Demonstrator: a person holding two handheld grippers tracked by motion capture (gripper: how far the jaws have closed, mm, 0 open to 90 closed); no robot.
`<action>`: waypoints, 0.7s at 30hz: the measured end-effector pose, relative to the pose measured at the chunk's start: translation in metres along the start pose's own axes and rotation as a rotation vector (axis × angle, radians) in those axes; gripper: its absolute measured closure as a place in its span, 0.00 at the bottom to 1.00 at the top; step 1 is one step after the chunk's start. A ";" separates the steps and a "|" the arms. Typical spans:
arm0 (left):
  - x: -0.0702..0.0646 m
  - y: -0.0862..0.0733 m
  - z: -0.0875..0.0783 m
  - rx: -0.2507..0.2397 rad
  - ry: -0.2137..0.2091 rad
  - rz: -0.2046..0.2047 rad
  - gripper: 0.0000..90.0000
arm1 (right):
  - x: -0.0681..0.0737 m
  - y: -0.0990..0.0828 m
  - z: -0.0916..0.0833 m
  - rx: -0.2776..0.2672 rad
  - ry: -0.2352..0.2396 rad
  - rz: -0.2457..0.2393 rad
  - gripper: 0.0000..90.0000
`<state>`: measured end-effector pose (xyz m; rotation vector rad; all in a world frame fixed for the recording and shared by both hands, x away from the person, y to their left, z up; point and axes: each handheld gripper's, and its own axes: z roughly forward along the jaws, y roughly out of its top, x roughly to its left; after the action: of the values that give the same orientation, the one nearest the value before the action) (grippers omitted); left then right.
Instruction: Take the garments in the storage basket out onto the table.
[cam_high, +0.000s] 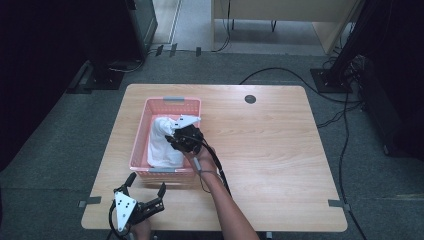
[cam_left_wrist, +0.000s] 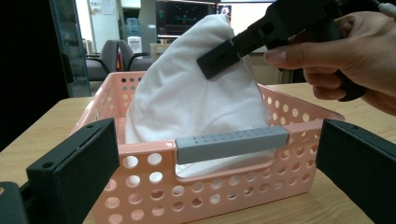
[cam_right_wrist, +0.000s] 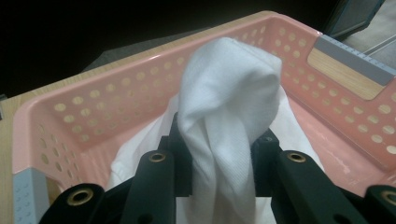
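Nearest the person, the left hand-held gripper (cam_high: 146, 187) rests on the counter (cam_high: 280, 150) just before the pink basket (cam_high: 142, 131), its jaws spread wide around nothing and aimed at the basket's grey handle (cam_left_wrist: 232, 143). Farther in, the right hand-held gripper (cam_high: 172, 135) has its jaws clamped on a fold of the white cloth (cam_right_wrist: 224, 116), which lies inside the basket. The pinched part stands up as a peak pointing upward, its long axis near upright, above the basket's rim.
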<state>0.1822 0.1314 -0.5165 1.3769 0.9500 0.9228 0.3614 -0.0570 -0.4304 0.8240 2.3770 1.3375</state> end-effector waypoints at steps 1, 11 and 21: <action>0.000 0.000 0.000 0.002 0.001 0.002 0.00 | 0.000 0.001 -0.001 -0.004 0.000 0.000 0.77; 0.000 0.000 0.000 0.006 0.007 0.005 0.00 | 0.001 0.004 -0.009 -0.030 -0.002 0.005 0.77; 0.000 0.000 0.001 0.010 0.012 0.002 0.00 | 0.004 0.010 -0.022 -0.069 -0.008 0.003 0.78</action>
<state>0.1829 0.1306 -0.5163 1.3826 0.9633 0.9298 0.3501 -0.0658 -0.4102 0.8118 2.3109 1.4060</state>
